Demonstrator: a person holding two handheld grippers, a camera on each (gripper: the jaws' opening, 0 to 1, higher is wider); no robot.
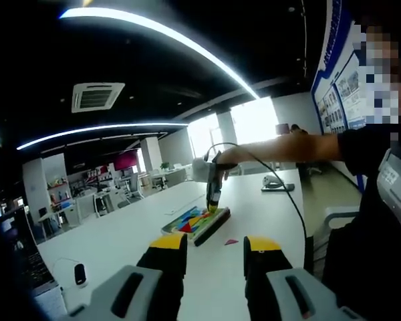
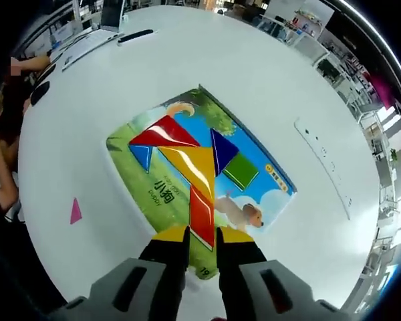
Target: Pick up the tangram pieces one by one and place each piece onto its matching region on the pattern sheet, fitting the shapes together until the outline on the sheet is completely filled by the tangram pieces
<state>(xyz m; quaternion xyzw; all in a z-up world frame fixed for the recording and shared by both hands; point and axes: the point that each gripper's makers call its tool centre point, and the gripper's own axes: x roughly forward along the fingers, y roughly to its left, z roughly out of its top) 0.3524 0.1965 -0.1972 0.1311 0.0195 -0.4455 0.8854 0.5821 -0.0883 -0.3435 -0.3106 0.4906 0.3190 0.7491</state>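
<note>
Our left gripper (image 1: pixel 215 249), in the left gripper view, hovers open and empty above the white table (image 1: pixel 120 241), facing the colourful pattern sheet (image 1: pixel 195 221) in a dim open office. In the right gripper view, our right gripper (image 2: pixel 201 233) pinches a red parallelogram tangram piece (image 2: pixel 202 214) on the sheet; releasing crookedly could nudge the yellow triangle (image 2: pixel 194 164). One small pink triangle piece (image 2: pixel 75 211) waits well apart.

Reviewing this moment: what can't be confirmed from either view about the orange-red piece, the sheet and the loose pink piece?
- Right gripper view: whether the right claw grips the orange-red piece or only straddles it; its near end is hidden.
- Same view: pattern sheet outline under placed pieces is covered.
- Left gripper view: pink piece too small for its shape.
</note>
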